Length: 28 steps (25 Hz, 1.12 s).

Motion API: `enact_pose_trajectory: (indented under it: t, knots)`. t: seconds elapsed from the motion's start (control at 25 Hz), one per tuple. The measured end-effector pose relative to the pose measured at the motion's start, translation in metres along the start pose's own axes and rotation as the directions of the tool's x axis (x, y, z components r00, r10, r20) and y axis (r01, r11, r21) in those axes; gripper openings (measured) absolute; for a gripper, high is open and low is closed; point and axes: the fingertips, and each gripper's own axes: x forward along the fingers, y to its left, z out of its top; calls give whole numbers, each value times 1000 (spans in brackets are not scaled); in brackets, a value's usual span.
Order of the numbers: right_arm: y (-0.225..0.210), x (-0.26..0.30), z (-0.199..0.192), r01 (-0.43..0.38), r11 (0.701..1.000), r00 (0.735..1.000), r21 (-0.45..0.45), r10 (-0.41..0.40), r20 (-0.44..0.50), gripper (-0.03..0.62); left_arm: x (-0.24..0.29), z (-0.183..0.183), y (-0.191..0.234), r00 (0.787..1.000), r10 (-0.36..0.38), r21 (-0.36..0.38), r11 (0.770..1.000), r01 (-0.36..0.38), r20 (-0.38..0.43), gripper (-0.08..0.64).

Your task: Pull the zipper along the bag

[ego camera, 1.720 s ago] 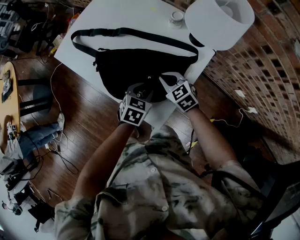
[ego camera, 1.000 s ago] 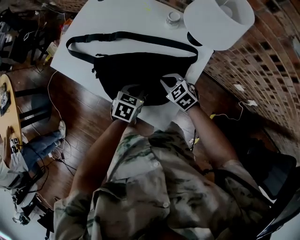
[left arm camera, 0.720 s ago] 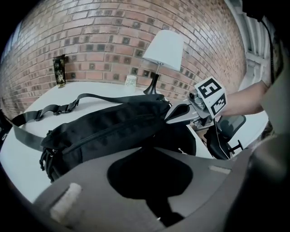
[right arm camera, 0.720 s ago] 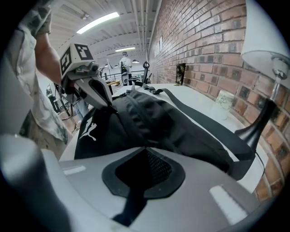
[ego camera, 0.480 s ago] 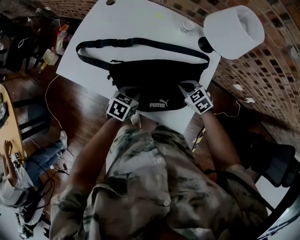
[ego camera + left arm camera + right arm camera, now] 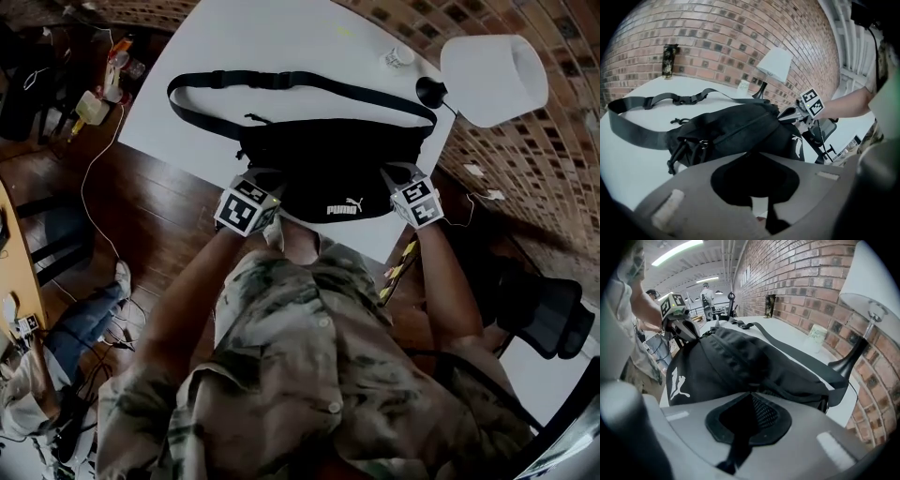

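A black waist bag (image 6: 328, 169) with a white logo lies near the front edge of the white table (image 6: 262, 37). Its strap (image 6: 300, 82) loops behind it. My left gripper (image 6: 265, 185) is at the bag's left end, shut with black bag fabric pinched between its jaws (image 6: 757, 206). My right gripper (image 6: 395, 175) is at the right end, shut on dark mesh fabric of the bag (image 6: 740, 446). A zipper line (image 6: 743, 129) runs along the bag's top (image 6: 736, 117). I cannot make out the zipper pull in either grip.
A white lamp (image 6: 492, 80) on a black base stands at the table's right back corner, with a small jar (image 6: 397, 57) beside it. A dark can (image 6: 669, 61) stands by the brick wall. Wooden floor, cables and a seated person's legs (image 6: 84, 309) lie to the left.
My left gripper has slid left along the bag's front, from near the middle to the left end. The grippers now stand wider apart, and the bag's logo faces up.
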Motion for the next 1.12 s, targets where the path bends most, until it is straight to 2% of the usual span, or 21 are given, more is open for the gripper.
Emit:
enact_pose_trajectory:
  t: [0.08,0.2,0.36,0.48,0.6,0.72,0.8,0.92,1.04,1.12]
  knots:
    - [-2,0,1,7,1000,1000,7,-7,-14,6,-6,-3,11,1000,-5,-15,1000,5,9,21]
    - [-3,-2,1,17,1000,999,26,-16,-29,6,-7,0,14,999,-9,24,1000,8,31,23]
    - [-5,-6,6,37,999,999,38,-38,16,16,-8,3,15,997,5,53,999,-9,79,29]
    - [0,-24,12,61,998,996,34,-63,65,57,-20,2,15,993,51,66,996,-59,107,56]
    - [13,-51,17,65,995,987,76,-76,141,52,-38,-7,12,986,116,52,991,-123,121,58]
    - [32,-81,11,59,992,971,109,-82,223,46,-64,-14,2,968,204,43,976,-212,143,58]
    - [50,-104,2,45,993,959,105,-72,273,44,-85,-18,-16,951,264,33,962,-273,159,58]
    - [82,-146,-16,26,997,938,73,-50,343,37,-113,-25,-66,922,323,5,944,-331,212,58]
    - [115,-191,-35,6,1000,911,27,-16,413,35,-137,-33,-139,896,346,-16,934,-356,277,58]
    - [137,-221,-49,-5,1000,891,-2,5,453,29,-151,-38,-197,881,342,-35,936,-350,328,57]
